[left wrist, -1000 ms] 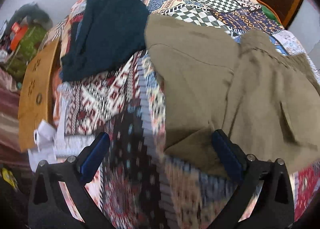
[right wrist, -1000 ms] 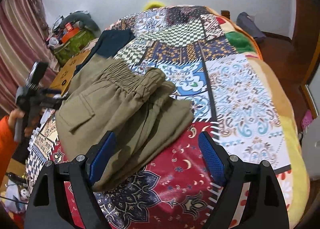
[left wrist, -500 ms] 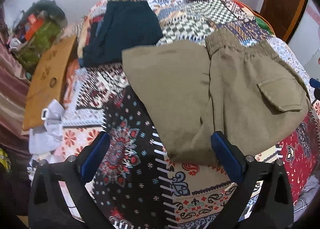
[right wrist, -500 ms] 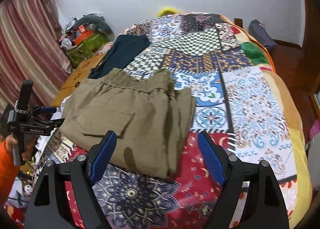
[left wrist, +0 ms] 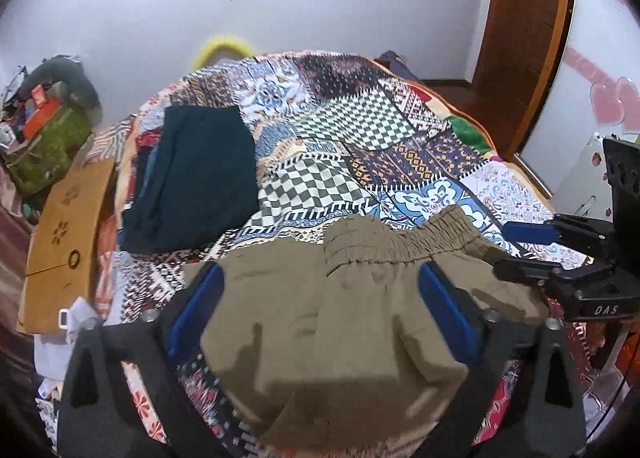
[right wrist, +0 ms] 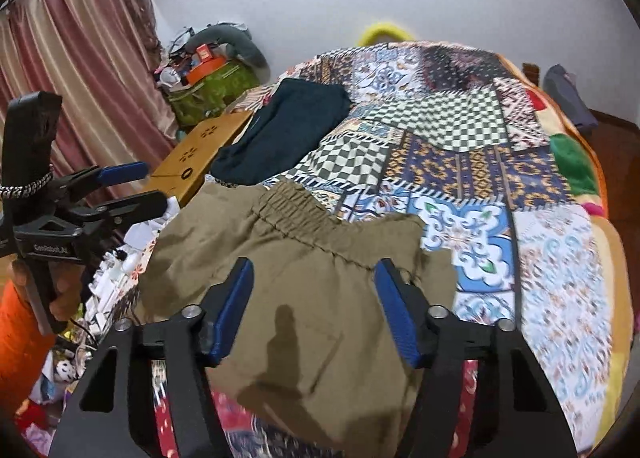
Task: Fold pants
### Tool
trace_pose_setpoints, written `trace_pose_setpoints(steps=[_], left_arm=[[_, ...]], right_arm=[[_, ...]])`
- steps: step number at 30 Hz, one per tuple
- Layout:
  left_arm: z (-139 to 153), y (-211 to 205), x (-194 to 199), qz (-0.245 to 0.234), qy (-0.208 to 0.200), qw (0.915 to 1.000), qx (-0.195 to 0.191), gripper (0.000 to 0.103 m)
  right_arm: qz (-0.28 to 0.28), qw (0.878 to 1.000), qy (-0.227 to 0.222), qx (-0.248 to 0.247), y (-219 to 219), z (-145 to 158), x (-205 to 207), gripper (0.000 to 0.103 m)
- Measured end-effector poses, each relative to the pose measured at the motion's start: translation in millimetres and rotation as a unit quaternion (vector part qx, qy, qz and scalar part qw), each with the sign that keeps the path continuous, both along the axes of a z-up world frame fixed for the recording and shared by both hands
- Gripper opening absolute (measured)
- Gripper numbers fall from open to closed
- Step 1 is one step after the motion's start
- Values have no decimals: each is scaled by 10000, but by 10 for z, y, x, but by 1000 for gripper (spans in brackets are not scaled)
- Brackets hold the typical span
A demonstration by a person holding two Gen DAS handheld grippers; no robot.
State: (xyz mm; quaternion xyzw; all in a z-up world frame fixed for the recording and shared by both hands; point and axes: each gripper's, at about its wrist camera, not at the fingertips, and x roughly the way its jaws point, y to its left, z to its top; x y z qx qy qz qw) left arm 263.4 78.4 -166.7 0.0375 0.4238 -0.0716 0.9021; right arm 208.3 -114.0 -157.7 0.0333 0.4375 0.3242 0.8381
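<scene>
The olive cargo pants (right wrist: 304, 298) lay already folded into a compact bundle at lower centre on the patchwork bedspread (right wrist: 460, 161), both the left gripper (left wrist: 320, 310) and right gripper (right wrist: 314, 310) spread and empty, leaving perhaps only tidying.

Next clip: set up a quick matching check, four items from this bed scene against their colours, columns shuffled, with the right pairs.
Items:
1. folded pants
2. folded garment farther up the bed
3. board at the bedside
4. pads on the gripper fingers

Colours:
A. blue
B. dark teal
C. olive-khaki
D. tan wood

Pairs: 1-C, 2-B, 3-D, 4-A
</scene>
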Motion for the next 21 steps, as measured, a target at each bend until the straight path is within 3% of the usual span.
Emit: trace_pose_setpoints(steps=[3,7,12,15,21], left_arm=[[-261,33,185,1,454,9989,-138,66],[-824,147,260,78,1228,9920,-276,64],[-816,257,66,-51,1020,9941,-379,66],[-794,368,-40,-46,971,9945,-381,73],[-755,583,-294,116,979,9934,-581,73]], right_arm=[[70,9996,233,-152,72,-175,105,50],[262,9968,628,-411,102,-509,144,49],[187,9973,684,-182,-84,-522,56,49],[140,9975,674,-176,-173,-494,-5,49],[-69,9974,664,-284,-390,-483,-149,50]])
